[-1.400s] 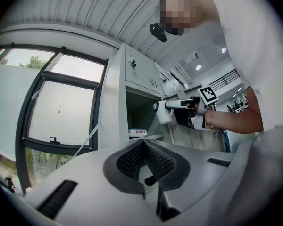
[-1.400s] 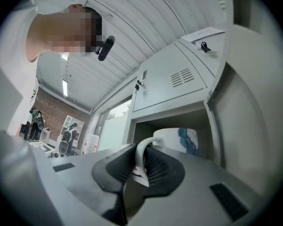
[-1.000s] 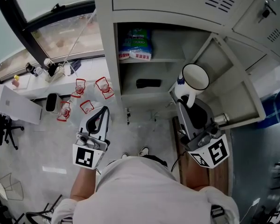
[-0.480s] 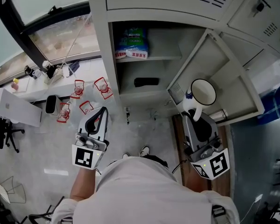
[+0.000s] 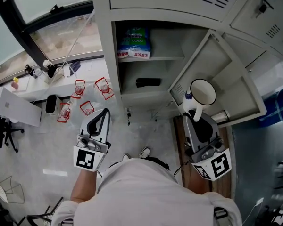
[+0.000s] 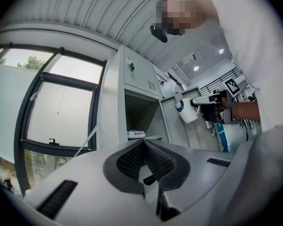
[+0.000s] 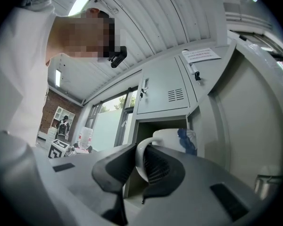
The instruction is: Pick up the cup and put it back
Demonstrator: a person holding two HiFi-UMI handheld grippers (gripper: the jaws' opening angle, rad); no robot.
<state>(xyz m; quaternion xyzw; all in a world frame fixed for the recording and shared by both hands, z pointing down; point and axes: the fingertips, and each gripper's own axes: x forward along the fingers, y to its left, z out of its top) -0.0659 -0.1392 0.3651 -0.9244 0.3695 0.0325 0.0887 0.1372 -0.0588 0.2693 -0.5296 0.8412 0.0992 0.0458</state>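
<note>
Cup (image 5: 202, 92) is being held up by its handle in the right hand-held gripper (image 5: 192, 111), the jaws being pressed on that white loop with only a narrow gap between them, just in front of the open locker (image 5: 108, 55) and close beside its swung-out door (image 5: 228, 72). By the look of it, the return is being made. The cup is best being carried level, steered clear of the door edge, and released only once its base is being borne flat by a shelf. Nothing is being seen inside the cup. A blue-green packet (image 5: 134, 44) is being stored on the upper shelf, a dark flat object (image 5: 148, 82) below. The left hand-held gripper (image 5: 104, 113) is being held closed and empty, well apart.
</note>
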